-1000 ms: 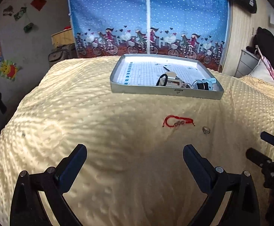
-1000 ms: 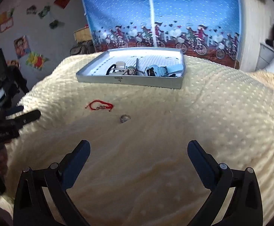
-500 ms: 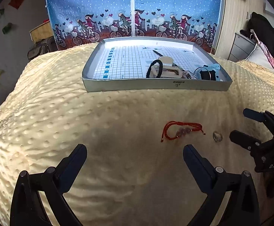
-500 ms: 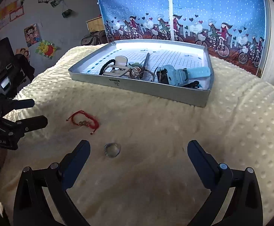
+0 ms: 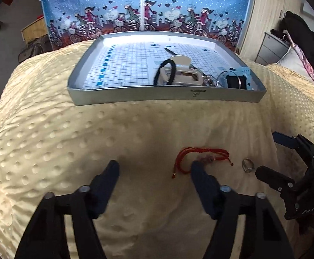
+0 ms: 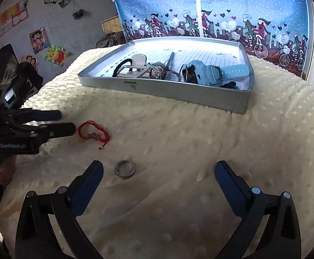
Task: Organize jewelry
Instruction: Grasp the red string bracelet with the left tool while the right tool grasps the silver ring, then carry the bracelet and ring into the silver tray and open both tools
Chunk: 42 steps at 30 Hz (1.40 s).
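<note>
Moving in closer than a moment ago, left gripper (image 5: 154, 166) half open beside the red bracelet (image 5: 202, 157) and right gripper (image 6: 159, 170) wide open around the ring (image 6: 124, 169), both lying near the tray (image 6: 178, 90), getting ready for grabbing.

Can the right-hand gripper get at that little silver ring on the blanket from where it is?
Probably yes. The ring lies flat on the bare blanket, just ahead of the right gripper, whose jaws stand wide open. It sits close to the gripper's left finger, so a small shift left would centre it. Nothing covers it.
</note>
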Each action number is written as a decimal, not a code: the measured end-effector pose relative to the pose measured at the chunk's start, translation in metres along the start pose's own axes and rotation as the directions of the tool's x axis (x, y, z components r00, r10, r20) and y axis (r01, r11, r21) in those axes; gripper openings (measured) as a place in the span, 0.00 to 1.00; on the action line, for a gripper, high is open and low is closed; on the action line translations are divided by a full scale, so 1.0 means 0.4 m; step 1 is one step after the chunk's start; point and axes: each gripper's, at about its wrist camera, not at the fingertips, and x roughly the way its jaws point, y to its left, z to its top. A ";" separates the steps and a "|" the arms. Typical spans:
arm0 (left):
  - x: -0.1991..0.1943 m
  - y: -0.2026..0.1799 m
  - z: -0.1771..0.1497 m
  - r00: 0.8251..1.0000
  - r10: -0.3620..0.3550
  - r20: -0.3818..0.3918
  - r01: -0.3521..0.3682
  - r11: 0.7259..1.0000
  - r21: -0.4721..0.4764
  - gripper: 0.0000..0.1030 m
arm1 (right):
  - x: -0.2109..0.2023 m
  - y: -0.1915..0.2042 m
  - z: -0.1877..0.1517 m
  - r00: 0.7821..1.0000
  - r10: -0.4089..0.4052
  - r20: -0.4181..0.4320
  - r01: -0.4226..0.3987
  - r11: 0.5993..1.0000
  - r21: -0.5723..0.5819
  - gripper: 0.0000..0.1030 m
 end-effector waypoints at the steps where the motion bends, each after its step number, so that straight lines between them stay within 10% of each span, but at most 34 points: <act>1: 0.003 0.000 0.001 1.000 -0.014 0.000 0.014 1.000 0.002 0.52 | -0.010 0.004 0.000 1.000 0.004 0.020 -0.004 1.000 -0.008 0.98; 6: 0.028 -0.015 0.011 0.998 -0.065 -0.012 0.065 0.997 0.033 0.32 | -0.015 0.024 -0.001 0.998 0.063 0.028 -0.061 0.996 -0.070 0.82; 24: 0.095 0.001 0.003 0.962 -0.238 -0.131 0.234 0.971 -0.045 0.06 | 0.035 0.034 -0.007 0.991 0.101 -0.086 -0.109 0.990 -0.093 0.18; 42: -0.006 -0.045 0.042 0.975 -0.186 -0.126 0.186 0.982 -0.008 0.04 | -0.043 0.043 0.029 0.996 0.063 0.062 -0.051 0.984 -0.173 0.18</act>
